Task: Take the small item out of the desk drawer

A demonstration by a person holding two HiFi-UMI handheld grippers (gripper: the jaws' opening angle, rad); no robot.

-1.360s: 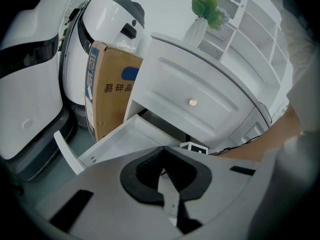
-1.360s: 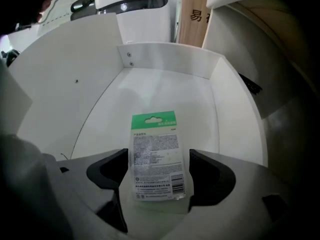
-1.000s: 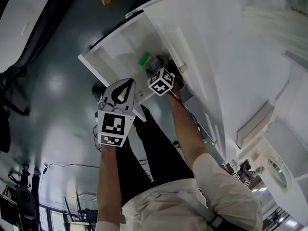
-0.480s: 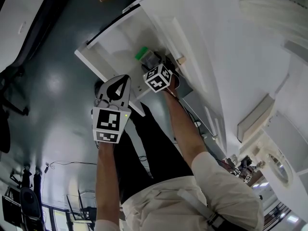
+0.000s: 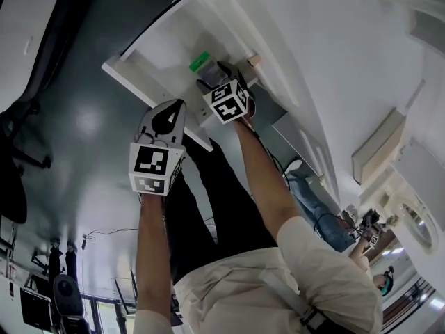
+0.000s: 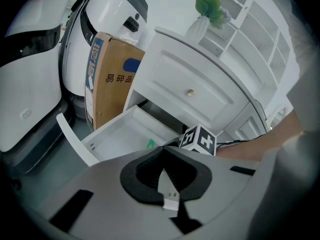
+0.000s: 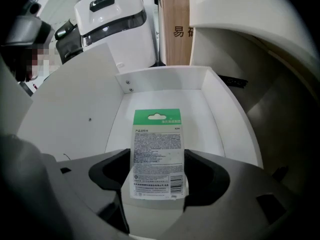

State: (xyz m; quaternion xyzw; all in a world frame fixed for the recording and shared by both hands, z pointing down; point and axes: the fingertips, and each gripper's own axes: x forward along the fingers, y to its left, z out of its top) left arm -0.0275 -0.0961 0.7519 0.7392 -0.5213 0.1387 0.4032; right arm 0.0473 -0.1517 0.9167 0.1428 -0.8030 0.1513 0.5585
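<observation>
A small flat packet with a green header and a printed white back stands between the jaws of my right gripper, which is shut on it over the open white drawer. In the head view the right gripper reaches into the drawer, with the packet's green top showing just past it. My left gripper hovers shut and empty beside the drawer's front. In the left gripper view the left gripper has its pads together, with the drawer beyond.
A cardboard box and a white appliance stand left of the desk. The closed upper drawer with a knob overhangs the open one. A potted plant sits on the desk top. The person's legs are below the drawer.
The head camera has tilted, so drawer and grippers sit higher in view. The right gripper stays on the packet; the left gripper stays shut beside the drawer front.
</observation>
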